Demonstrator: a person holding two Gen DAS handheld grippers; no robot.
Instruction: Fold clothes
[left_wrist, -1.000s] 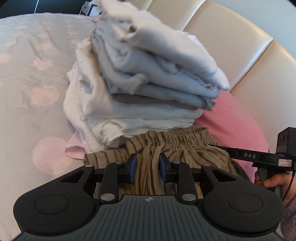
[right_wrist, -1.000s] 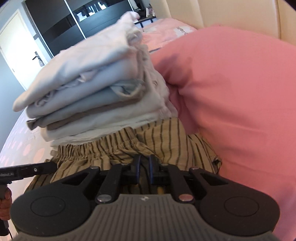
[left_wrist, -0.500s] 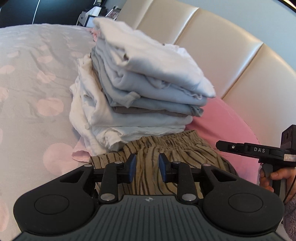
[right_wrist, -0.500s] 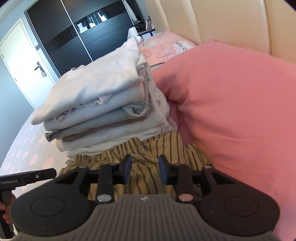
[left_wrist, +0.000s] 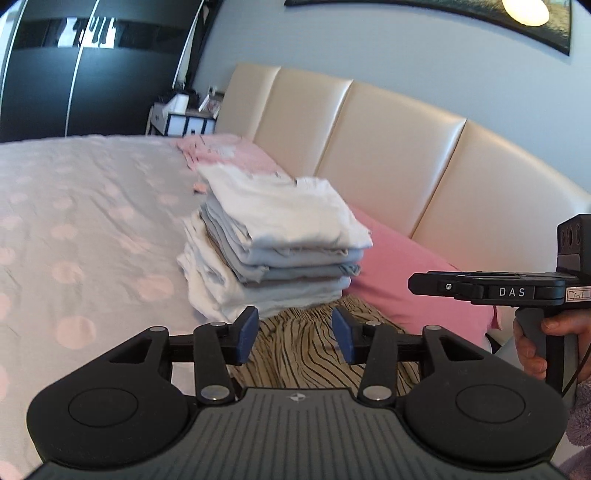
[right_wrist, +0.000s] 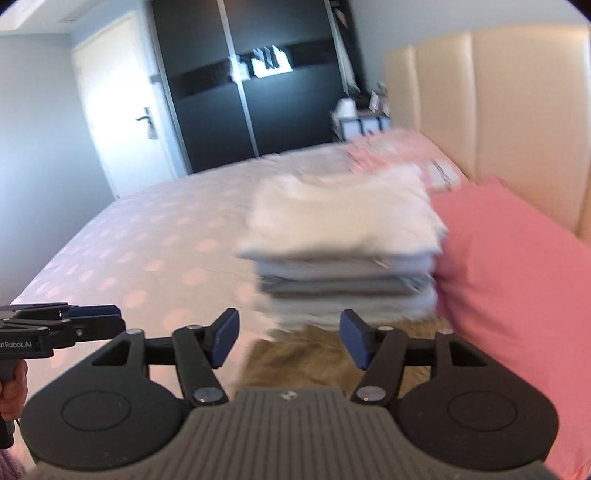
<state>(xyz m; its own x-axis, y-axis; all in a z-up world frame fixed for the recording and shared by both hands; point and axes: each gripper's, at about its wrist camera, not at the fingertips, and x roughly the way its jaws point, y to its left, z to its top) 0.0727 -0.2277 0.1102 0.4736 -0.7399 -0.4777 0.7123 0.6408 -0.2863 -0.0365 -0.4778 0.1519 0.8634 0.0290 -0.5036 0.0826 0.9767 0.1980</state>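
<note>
A tan striped garment (left_wrist: 310, 350) lies folded on the bed in front of a stack of folded white and grey clothes (left_wrist: 280, 236). My left gripper (left_wrist: 294, 334) is open and empty, held above the striped garment. My right gripper (right_wrist: 288, 339) is open and empty too, above the same garment (right_wrist: 317, 358), which looks blurred there. The stack (right_wrist: 347, 243) stands just beyond it. The right gripper also shows from the side in the left wrist view (left_wrist: 417, 283), and the left gripper shows at the left edge of the right wrist view (right_wrist: 110, 317).
A pink pillow (left_wrist: 417, 280) leans against the cream padded headboard (left_wrist: 388, 147) right of the stack. The spotted bedspread (left_wrist: 74, 229) stretches to the left. A second pink pillow (left_wrist: 225, 151), a nightstand (left_wrist: 181, 118) and a dark wardrobe (right_wrist: 251, 81) lie beyond.
Both grippers have let go of the striped garment, opened wide and pulled back and up from it. The garment stays in front of the stack.
</note>
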